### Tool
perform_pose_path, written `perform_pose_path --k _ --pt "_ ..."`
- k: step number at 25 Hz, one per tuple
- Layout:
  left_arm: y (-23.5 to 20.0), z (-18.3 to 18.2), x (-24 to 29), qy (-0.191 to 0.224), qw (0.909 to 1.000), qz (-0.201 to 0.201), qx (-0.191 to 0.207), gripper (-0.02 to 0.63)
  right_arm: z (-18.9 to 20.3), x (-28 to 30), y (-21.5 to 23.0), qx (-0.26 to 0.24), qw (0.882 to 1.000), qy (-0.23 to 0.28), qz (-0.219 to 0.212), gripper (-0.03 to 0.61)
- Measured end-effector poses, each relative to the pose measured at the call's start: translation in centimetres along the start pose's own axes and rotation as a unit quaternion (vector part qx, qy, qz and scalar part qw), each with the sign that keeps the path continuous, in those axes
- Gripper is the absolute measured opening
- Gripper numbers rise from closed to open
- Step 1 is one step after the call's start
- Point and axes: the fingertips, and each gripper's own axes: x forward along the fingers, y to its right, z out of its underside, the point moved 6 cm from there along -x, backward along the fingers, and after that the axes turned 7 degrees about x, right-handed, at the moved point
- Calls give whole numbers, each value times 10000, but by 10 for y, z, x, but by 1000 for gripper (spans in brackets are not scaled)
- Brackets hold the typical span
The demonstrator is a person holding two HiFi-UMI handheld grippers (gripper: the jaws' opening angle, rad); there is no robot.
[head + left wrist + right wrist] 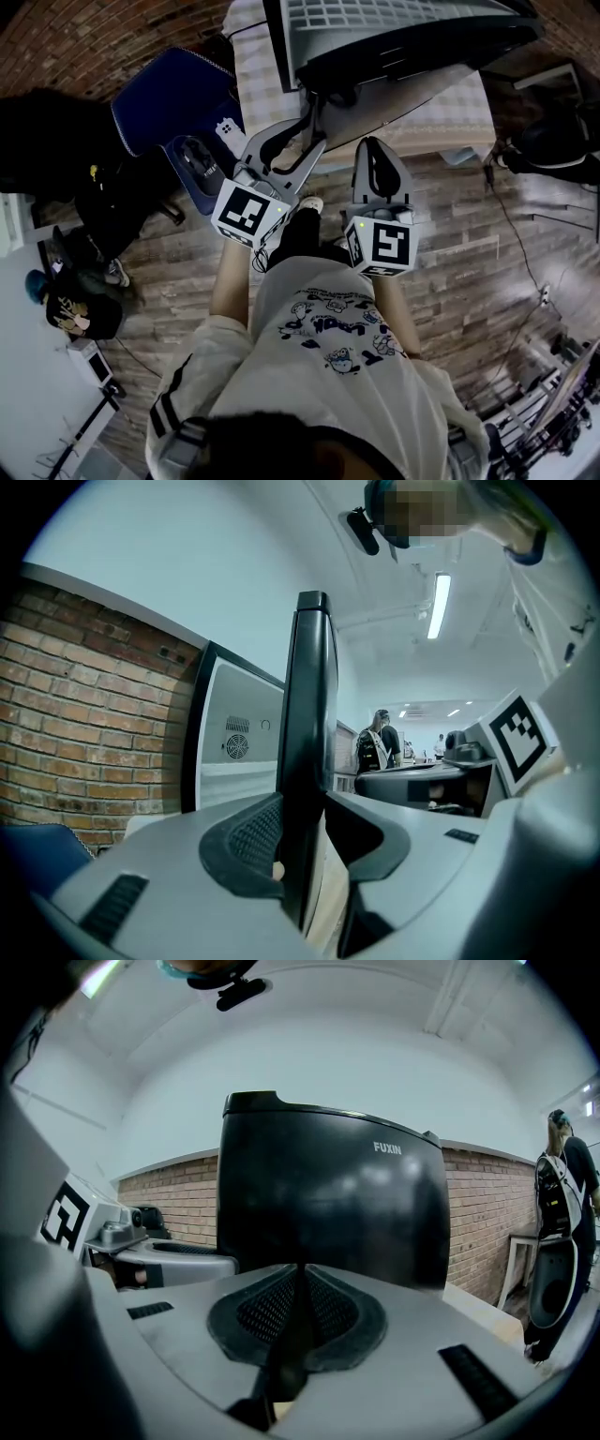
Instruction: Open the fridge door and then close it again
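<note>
**A:** So, brick wall [84,724] behind, plank floor [469,281] below, and the little black fridge [234,705] sat up on a table [450,108] with a checked cloth. Where was the door [309,714] at?

**B:** Swung well out from the box. The left gripper [302,841] had it clamped by the free edge, a pad on each side of it. The right gripper [302,1283] was squeezed together on nothing, just pointing at the door's glossy front.

**A:** Which step was that, then?

**B:** I'd say the opening half was done or nearly so. Couldn't tell which way it was swinging. Next it'd need pushing round on its hinge until it met the box, gripped by the edge the whole way, then letting go.

**A:** Anything inside?

**B:** What showed was white: a back wall with a small round fan vent [236,747] and a pale shelf or drawer front lower down. No food or bottles that I could see, but only part of it showed.
</note>
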Motion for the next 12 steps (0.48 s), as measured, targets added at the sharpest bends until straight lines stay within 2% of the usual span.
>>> perform_pose_path --k 12 --pt "57 -5 -12 -63 9999 -117 82 144 1 -51 14 -20 9999 42 -129 41"
